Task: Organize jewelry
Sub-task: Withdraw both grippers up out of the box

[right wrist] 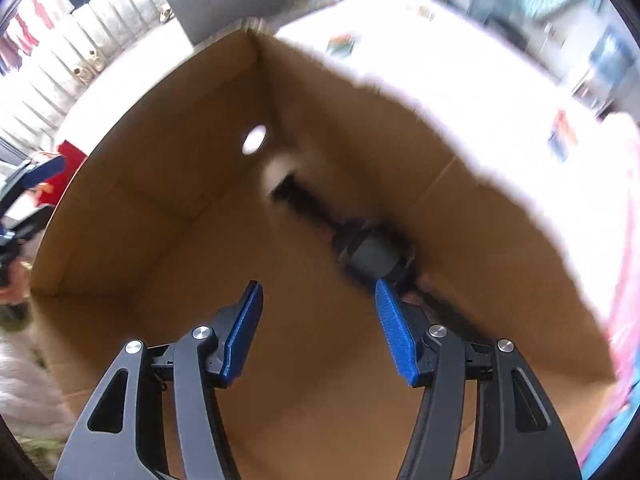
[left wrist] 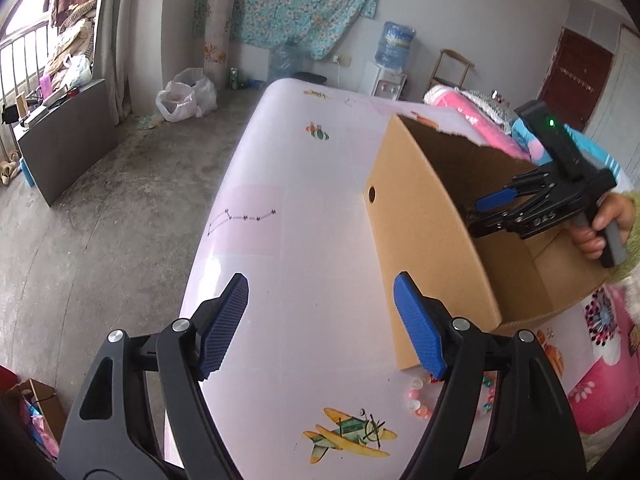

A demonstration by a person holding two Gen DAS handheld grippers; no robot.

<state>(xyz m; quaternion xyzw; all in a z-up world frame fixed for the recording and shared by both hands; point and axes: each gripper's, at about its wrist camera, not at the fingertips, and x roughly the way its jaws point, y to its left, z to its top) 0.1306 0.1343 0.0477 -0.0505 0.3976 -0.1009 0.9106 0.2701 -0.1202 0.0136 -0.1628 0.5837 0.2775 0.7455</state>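
An open cardboard box (left wrist: 424, 216) stands on the pink table (left wrist: 304, 208). My left gripper (left wrist: 320, 324) is open and empty above the table, just left of the box's near corner. A string of pink, white and teal beads (left wrist: 420, 398) lies on the table by that corner, partly hidden behind my right finger. My right gripper (left wrist: 486, 210) reaches into the box from the right; in the right wrist view it (right wrist: 318, 334) is open and empty over the box floor (right wrist: 280, 264). A blurred dark item with a white end (right wrist: 340, 224) lies in the box.
The table's left edge drops to a concrete floor (left wrist: 120, 208). A pink patterned blanket (left wrist: 600, 364) lies right of the box. A dark cabinet (left wrist: 64, 140), plastic bags (left wrist: 186, 96) and a water dispenser (left wrist: 390, 60) stand further off.
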